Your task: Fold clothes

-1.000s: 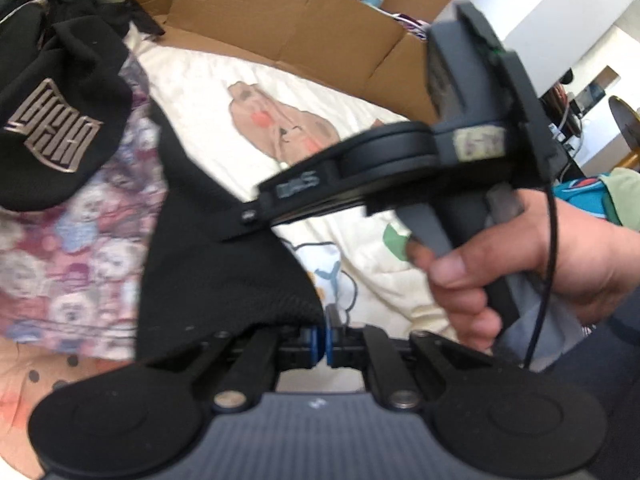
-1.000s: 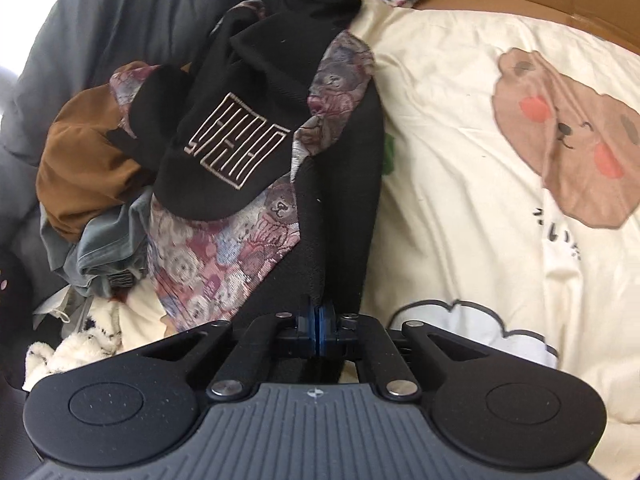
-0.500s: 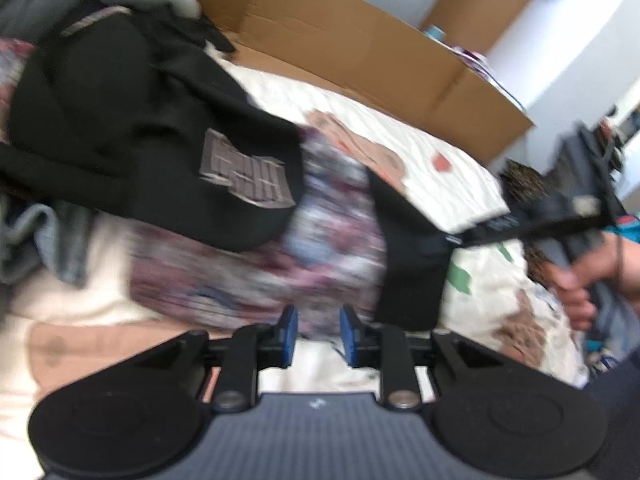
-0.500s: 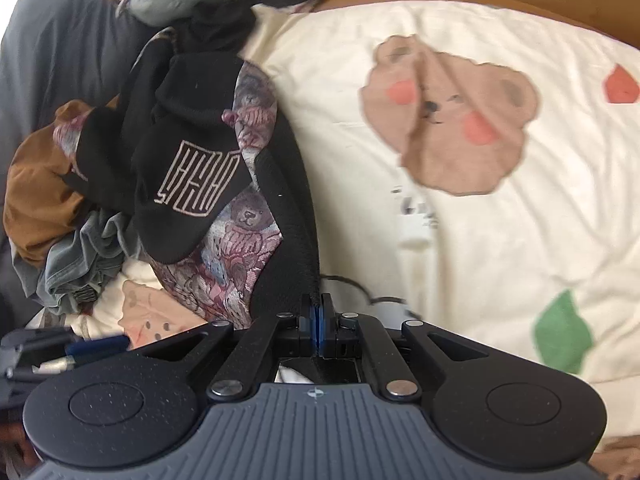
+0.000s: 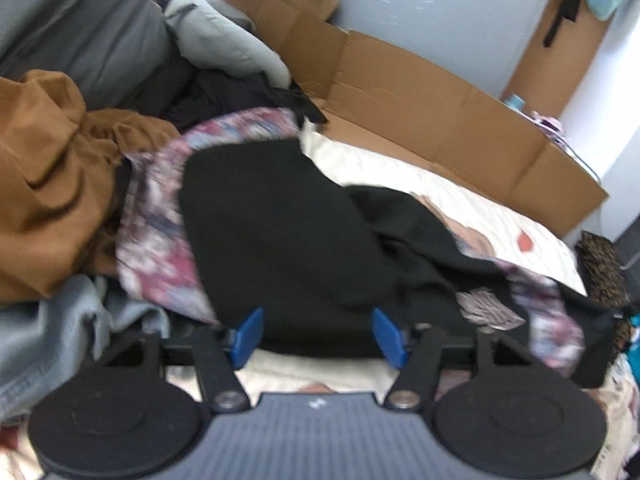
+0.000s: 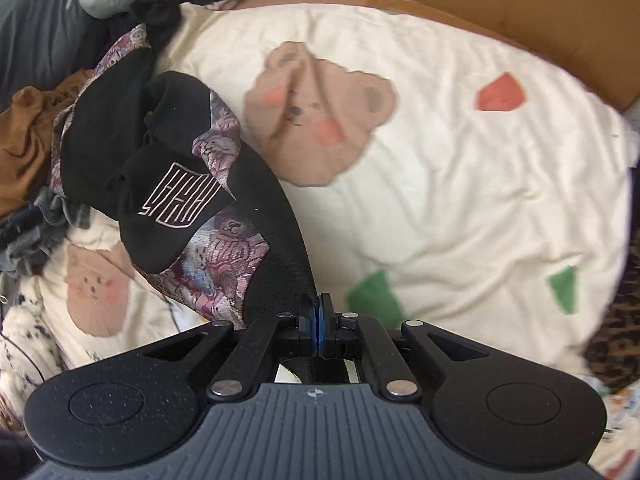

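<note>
Right gripper (image 6: pixel 319 322) is pinched tight on the black hem of the black-and-floral bear-print garment (image 6: pixel 224 248), probably so it can drag that piece out of the pile onto the cream bear-print bedsheet (image 6: pixel 460 184). Left gripper (image 5: pixel 318 334) has its jaws opening, pads clear of the black cloth lying between them. The rest trails far-left into the heap by the brown fabric (image 5: pixel 48 184), cardboard (image 5: pixel 420 100) beyond.

Bedroom: bear-print bedsheet (image 6: pixel 460 168); clothes pile (image 5: pixel 60 184)
</note>
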`<state>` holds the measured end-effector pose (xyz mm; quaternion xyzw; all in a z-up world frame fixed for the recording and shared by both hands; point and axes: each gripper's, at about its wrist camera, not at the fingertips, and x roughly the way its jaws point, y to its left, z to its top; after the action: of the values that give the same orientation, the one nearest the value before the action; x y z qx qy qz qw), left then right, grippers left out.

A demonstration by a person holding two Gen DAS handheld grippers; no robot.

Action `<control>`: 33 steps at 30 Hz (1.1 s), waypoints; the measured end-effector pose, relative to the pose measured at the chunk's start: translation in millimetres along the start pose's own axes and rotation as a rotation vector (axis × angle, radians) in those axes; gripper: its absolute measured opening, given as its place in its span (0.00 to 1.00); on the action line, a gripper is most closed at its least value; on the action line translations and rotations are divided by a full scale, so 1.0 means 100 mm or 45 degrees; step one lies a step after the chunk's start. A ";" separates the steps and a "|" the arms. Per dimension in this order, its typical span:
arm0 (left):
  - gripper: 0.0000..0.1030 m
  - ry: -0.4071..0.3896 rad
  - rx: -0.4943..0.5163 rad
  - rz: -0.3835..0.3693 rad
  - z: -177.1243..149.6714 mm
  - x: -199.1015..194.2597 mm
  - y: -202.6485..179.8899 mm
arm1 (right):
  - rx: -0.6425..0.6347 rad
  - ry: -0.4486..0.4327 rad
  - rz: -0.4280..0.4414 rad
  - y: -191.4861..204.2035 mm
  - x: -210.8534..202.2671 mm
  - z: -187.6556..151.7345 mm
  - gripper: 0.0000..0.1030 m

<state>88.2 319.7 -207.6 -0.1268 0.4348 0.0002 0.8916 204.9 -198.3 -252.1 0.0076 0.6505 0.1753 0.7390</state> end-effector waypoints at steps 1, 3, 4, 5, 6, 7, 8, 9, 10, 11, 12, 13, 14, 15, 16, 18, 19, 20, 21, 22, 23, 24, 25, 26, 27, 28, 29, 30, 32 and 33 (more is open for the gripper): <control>0.67 0.000 -0.005 0.021 0.02 0.04 0.02 | 0.005 0.006 -0.015 -0.07 -0.05 0.00 0.00; 0.67 0.012 -0.024 0.058 0.06 0.21 0.01 | 0.021 0.016 -0.041 -0.20 -0.14 -0.02 0.00; 0.67 0.018 -0.033 0.075 0.08 0.30 0.00 | 0.032 0.021 -0.051 -0.27 -0.18 -0.04 0.00; 0.68 0.025 -0.041 0.091 0.10 0.42 -0.04 | 0.040 0.027 -0.060 -0.32 -0.21 -0.06 0.00; 0.69 0.034 -0.047 0.102 0.10 0.49 -0.05 | 0.047 0.035 -0.070 -0.38 -0.25 -0.08 0.00; 0.71 0.043 -0.050 0.108 0.11 0.57 -0.06 | 0.056 0.042 -0.078 -0.44 -0.28 -0.12 0.00; 0.72 0.050 -0.049 0.110 0.12 0.63 -0.07 | 0.064 0.048 -0.086 -0.49 -0.30 -0.15 0.00; 0.74 0.057 -0.046 0.110 0.12 0.69 -0.08 | 0.075 0.053 -0.091 -0.54 -0.32 -0.18 0.00; 0.75 0.064 -0.043 0.110 0.12 0.74 -0.09 | 0.086 0.056 -0.097 -0.60 -0.35 -0.22 0.00; 0.75 0.076 -0.045 0.106 0.13 0.81 -0.10 | 0.101 0.059 -0.101 -0.65 -0.35 -0.26 0.00; 0.76 0.090 -0.051 0.101 0.13 0.88 -0.12 | 0.117 0.060 -0.104 -0.70 -0.37 -0.30 0.00; 0.76 0.104 -0.056 0.097 0.13 0.96 -0.13 | 0.133 0.062 -0.107 -0.76 -0.38 -0.35 0.00; 0.76 0.114 -0.055 0.092 0.13 1.02 -0.15 | 0.149 0.063 -0.110 -0.81 -0.39 -0.40 0.00; 0.77 0.125 -0.053 0.096 0.13 1.09 -0.16 | 0.167 0.063 -0.111 -0.87 -0.39 -0.45 0.00; 0.77 0.140 -0.062 0.107 0.12 1.16 -0.17 | 0.187 0.063 -0.113 -0.93 -0.40 -0.50 0.00; 0.77 0.177 -0.101 0.105 0.10 1.29 -0.17 | 0.222 0.063 -0.115 -1.04 -0.41 -0.62 0.00; 0.77 0.195 -0.127 0.096 0.10 1.35 -0.17 | 0.241 0.063 -0.118 -1.10 -0.41 -0.69 0.00; 0.77 0.205 -0.139 0.082 0.09 1.41 -0.18 | 0.266 0.065 -0.123 -1.17 -0.41 -0.76 0.00; 0.77 0.212 -0.144 0.068 0.08 1.45 -0.20 | 0.292 0.066 -0.127 -1.23 -0.42 -0.84 0.00; 0.78 0.218 -0.150 0.053 0.07 1.50 -0.22 | 0.317 0.067 -0.134 -1.31 -0.41 -0.92 0.00; 0.78 0.225 -0.156 0.039 0.06 1.55 -0.23 | 0.344 0.069 -0.141 -1.38 -0.40 -1.01 0.00; 0.78 0.233 -0.160 0.025 0.05 1.60 -0.25 | 0.375 0.071 -0.145 -1.45 -0.38 -1.09 0.00; 0.78 0.242 -0.166 0.008 0.04 1.64 -0.28 | 0.399 0.074 -0.145 -1.50 -0.35 -1.18 0.00; 0.78 0.250 -0.173 -0.011 0.02 1.67 -0.30 | 0.422 0.078 -0.144 -1.55 -0.33 -1.26 0.00; 0.78 0.260 -0.175 -0.016 0.01 1.70 -0.33 | 0.444 0.081 -0.143 -1.60 -0.30 -1.34 0.00; 0.79 0.269 -0.176 -0.016 0.00 1.73 -0.36 | 0.467 0.085 -0.143 -1.64 -0.27 -1.43 0.00; 0.79 0.279 -0.176 -0.016 -0.02 1.76 -0.39 | 0.485 0.089 -0.138 -1.68 -0.22 -1.50 0.00; 0.79 0.285 -0.181 -0.017 -0.03 1.79 -0.40 | 0.501 0.094 -0.131 -1.71 -0.17 -1.57 0.00; 0.79 0.294 -0.197 -0.020 -0.05 1.84 -0.43 | 0.517 0.103 -0.131 -1.72 -0.07 -1.68 0.00; 0.79 0.294 -0.202 -0.021 -0.06 1.86 -0.44 | 0.517 0.108 -0.132 -1.71 -0.02 -1.71 0.01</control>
<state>204.1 255.2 -345.5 -0.1994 0.5320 0.0126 0.8229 82.1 -396.5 -317.5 0.1155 0.7025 0.0025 0.7023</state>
